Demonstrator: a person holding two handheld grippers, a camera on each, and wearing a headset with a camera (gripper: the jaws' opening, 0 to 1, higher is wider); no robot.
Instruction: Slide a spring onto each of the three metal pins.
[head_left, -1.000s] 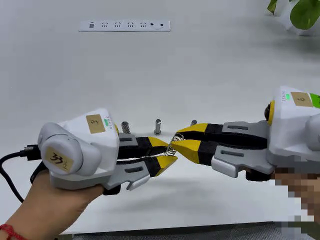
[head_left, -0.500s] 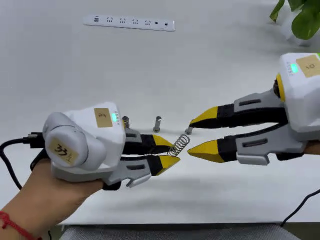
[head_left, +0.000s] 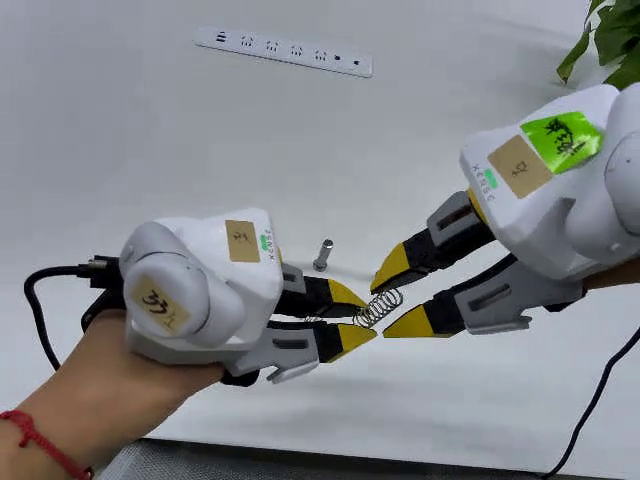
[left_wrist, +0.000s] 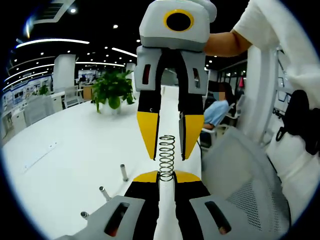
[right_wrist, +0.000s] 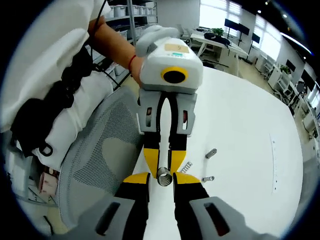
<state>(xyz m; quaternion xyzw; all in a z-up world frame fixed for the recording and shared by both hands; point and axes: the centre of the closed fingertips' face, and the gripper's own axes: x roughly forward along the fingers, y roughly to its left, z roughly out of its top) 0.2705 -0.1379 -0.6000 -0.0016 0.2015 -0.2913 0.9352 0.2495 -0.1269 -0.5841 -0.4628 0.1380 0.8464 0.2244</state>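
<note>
— Workbench (head_left: 150, 150)?
— Spreading white under both tools, carrying a power strip (head_left: 283, 50) along the far edge and a plant (head_left: 605, 45) at the far right.
— Left gripper (head_left: 370, 318)?
— Coming in from the lower left, gripped from behind by a hand (head_left: 110, 380), forearm rising from the near corner. Lying roughly level, pointing right. Pinching the near end of the spring (head_left: 380, 307) between jaws drawn almost together.
— Right gripper (head_left: 379, 311)?
— Slanting down from the upper right, meeting the other tool tip to tip. Standing with jaws parted a little, flanking the coil's free end without clearly pressing on it.
— Spring itself?
— Bridging the two pairs of yellow tips, tilting up toward the right in the head view, sitting near the pins (left_wrist: 104, 193) on the person's side.
— And those?
— Standing in a short row on the bench. Going by the right gripper view, wearing a second spring (right_wrist: 186, 165) on one, leaving two bare.
</note>
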